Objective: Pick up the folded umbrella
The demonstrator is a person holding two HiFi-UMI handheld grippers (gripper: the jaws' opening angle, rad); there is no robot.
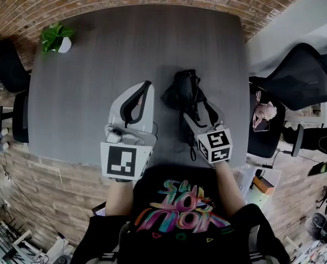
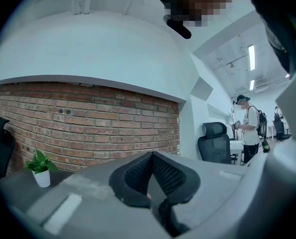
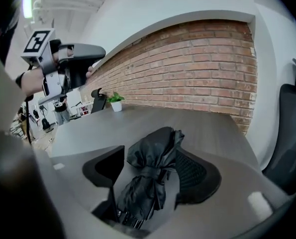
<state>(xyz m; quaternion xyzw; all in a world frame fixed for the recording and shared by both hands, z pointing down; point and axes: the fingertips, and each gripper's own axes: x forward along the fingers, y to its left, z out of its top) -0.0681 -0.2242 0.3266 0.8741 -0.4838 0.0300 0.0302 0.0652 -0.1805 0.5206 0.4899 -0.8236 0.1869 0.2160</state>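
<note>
The folded black umbrella (image 1: 185,92) lies on the grey table (image 1: 92,76), its handle end towards the near edge. My right gripper (image 1: 199,114) is down over that near end and open. In the right gripper view the umbrella (image 3: 150,178) lies between the two wide-set pads, leaning near the right pad (image 3: 200,176), with a gap to the left one. My left gripper (image 1: 143,92) is held above the table, left of the umbrella. Its pads (image 2: 138,176) meet at the tips, shut on nothing. The right gripper view also catches it, raised at top left (image 3: 73,59).
A small potted plant (image 1: 57,37) stands at the table's far left corner. A brick wall (image 2: 88,118) runs behind the table. Black office chairs stand at the right (image 1: 300,76) and left (image 1: 9,65). A person (image 2: 249,128) stands far off.
</note>
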